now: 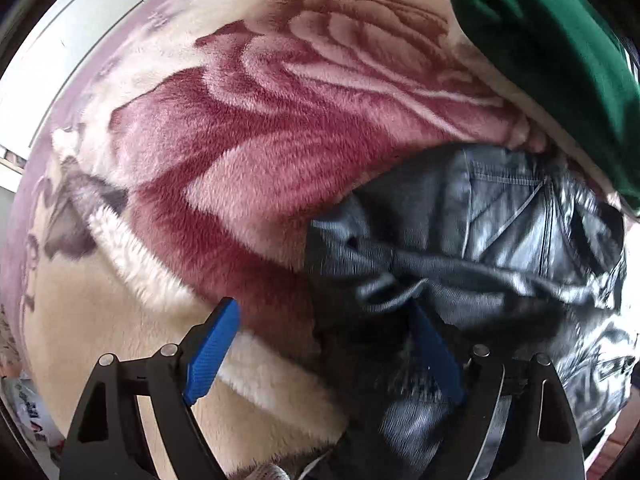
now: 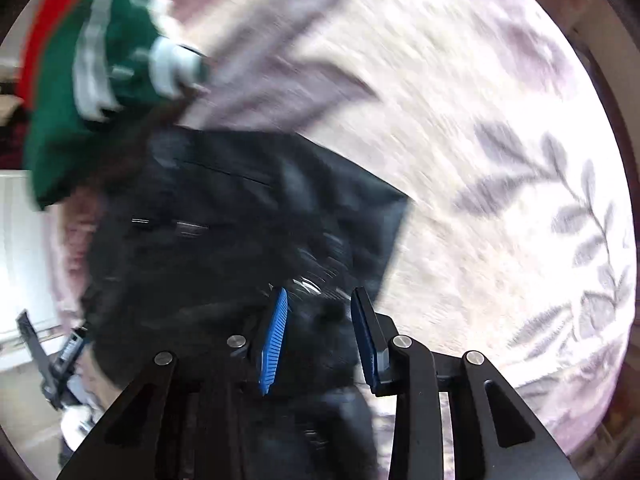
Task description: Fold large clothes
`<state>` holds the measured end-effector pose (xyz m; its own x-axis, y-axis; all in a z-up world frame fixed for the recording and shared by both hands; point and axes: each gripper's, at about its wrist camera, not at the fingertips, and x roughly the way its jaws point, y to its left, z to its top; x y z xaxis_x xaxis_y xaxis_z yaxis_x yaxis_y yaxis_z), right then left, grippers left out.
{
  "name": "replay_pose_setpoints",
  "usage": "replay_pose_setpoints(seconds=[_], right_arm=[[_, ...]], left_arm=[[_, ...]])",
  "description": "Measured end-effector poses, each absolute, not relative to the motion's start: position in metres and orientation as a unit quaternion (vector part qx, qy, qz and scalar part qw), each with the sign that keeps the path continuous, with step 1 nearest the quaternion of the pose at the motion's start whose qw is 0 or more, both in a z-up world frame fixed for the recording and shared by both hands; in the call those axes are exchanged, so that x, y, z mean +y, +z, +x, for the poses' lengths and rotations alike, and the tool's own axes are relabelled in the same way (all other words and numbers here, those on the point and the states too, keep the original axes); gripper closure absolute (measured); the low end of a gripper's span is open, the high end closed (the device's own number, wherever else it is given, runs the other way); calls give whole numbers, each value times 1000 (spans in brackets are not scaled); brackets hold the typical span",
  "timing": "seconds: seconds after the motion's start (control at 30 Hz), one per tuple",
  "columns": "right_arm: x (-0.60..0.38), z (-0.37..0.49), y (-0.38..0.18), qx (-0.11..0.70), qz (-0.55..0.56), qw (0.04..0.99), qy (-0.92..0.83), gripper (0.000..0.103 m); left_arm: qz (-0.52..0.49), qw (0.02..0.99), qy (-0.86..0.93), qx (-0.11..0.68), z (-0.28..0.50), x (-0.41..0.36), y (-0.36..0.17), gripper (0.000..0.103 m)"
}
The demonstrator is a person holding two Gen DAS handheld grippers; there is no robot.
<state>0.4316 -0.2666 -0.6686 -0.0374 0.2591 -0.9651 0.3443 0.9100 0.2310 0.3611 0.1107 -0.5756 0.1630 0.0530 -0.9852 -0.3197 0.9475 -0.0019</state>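
Left gripper point(image 1: 324, 332) spread wide at the shiny black leather jacket point(image 1: 500, 240), lower right; right gripper point(image 2: 320, 320) pinching its dark fabric over the plush floral blanket point(image 1: 224, 152).

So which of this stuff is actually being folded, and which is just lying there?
In the job: black jacket, left gripper, right gripper.
Lying about: green garment, flowered plush blanket underneath, white cabinet.
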Motion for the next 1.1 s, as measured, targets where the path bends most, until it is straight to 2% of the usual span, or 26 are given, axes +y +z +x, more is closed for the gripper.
replay_pose_setpoints(seconds=[0.07, 0.17, 0.2, 0.23, 0.33, 0.37, 0.4, 0.47, 0.6, 0.63, 0.67, 0.7, 0.73, 0.77, 0.83, 0.97, 1.03, 1.1], right_arm=[[-271, 424, -660, 703, 239, 669, -23, 52], [-274, 414, -652, 680, 271, 682, 1, 49], [-275, 410, -653, 677, 281, 680, 6, 41], [-276, 410, -658, 676, 290, 677, 8, 38], [-269, 410, -682, 688, 319, 651, 19, 38], [-267, 410, -686, 688, 326, 648, 21, 52], [-263, 409, -685, 684, 311, 660, 12, 75], [-262, 409, -680, 671, 299, 678, -8, 81], [-267, 404, -695, 689, 271, 671, -53, 82], [-265, 404, -697, 693, 266, 668, -50, 80], [-262, 406, -698, 698, 255, 667, -46, 76], [-259, 409, -698, 705, 249, 663, -38, 71], [-260, 410, -695, 710, 250, 657, -32, 69], [-260, 411, -692, 713, 257, 652, -24, 68], [-262, 410, -685, 711, 261, 653, -28, 68], [-261, 407, -679, 721, 238, 650, -42, 68], [-261, 405, -667, 715, 240, 655, -39, 68], [-261, 399, -650, 698, 251, 669, -38, 68]], left_arm=[[-128, 757, 120, 629, 358, 120, -563, 16], [-157, 768, 125, 608, 340, 131, -536, 16], [-173, 772, 127, 598, 331, 135, -528, 16], [-183, 773, 129, 593, 325, 137, -525, 16], [-213, 765, 120, 596, 316, 142, -533, 18], [-219, 759, 118, 601, 319, 143, -538, 19], [-231, 755, 112, 603, 320, 143, -543, 19], [-265, 743, 99, 606, 324, 145, -554, 19], [-281, 744, 76, 602, 337, 144, -565, 20], [-279, 748, 67, 598, 340, 143, -565, 23], [-284, 753, 56, 591, 343, 143, -566, 52], [-295, 755, 37, 584, 347, 141, -568, 87], [-293, 756, 34, 585, 352, 140, -570, 87], [-291, 759, 29, 582, 357, 141, -572, 91], [-299, 759, 14, 578, 367, 146, -576, 91], [-397, 713, 23, 577, 372, 186, -584, 89], [-413, 707, 22, 574, 364, 198, -569, 88], [-370, 735, 19, 568, 349, 191, -538, 87]])
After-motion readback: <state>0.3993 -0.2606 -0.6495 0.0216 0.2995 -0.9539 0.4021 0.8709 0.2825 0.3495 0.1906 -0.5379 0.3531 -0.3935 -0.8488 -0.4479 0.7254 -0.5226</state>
